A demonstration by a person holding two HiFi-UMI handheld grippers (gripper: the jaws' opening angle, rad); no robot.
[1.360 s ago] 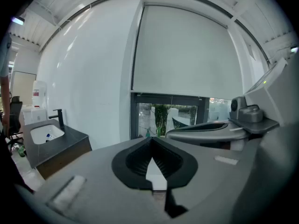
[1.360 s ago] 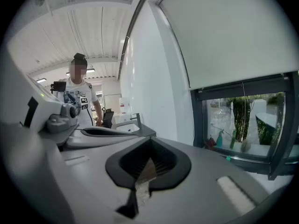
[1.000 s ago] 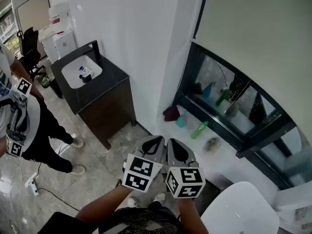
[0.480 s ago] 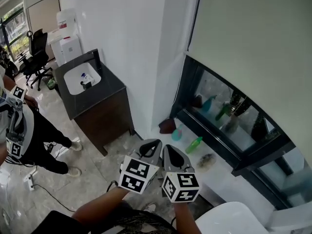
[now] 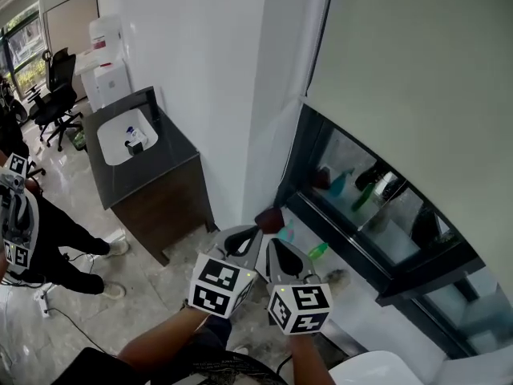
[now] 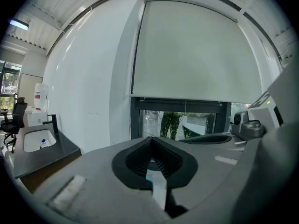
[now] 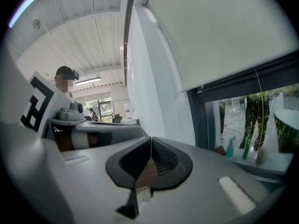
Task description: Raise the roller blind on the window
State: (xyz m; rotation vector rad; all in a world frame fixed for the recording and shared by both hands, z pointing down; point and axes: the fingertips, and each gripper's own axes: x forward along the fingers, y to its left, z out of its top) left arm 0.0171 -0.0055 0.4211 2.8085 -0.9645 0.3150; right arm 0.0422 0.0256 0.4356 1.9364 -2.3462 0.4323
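Note:
The roller blind (image 5: 417, 79) is a pale grey sheet that covers the upper part of the dark-framed window (image 5: 353, 231) at the right. Its bottom bar hangs partway down, with glass showing under it. It also fills the upper middle of the left gripper view as the blind (image 6: 196, 50), and the upper right of the right gripper view as the blind (image 7: 219, 27). My left gripper (image 5: 244, 235) and right gripper (image 5: 272, 243) are side by side low in the head view, pointing toward the window's lower left corner and well short of it. Both the left gripper (image 6: 150, 139) and the right gripper (image 7: 151, 138) are shut with nothing between the jaws.
A dark cabinet (image 5: 172, 191) with a white sink (image 5: 120, 135) stands against the white wall at the left. A person (image 5: 24, 231) wearing grippers stands at the far left. Spray bottles (image 5: 341, 184) sit on the sill. A white rounded object (image 5: 385, 367) is at the bottom right.
The view has shifted toward the window and the blind now fills more of the frame. Both grippers stay together and shut. The person at the left has slid toward the frame edge.

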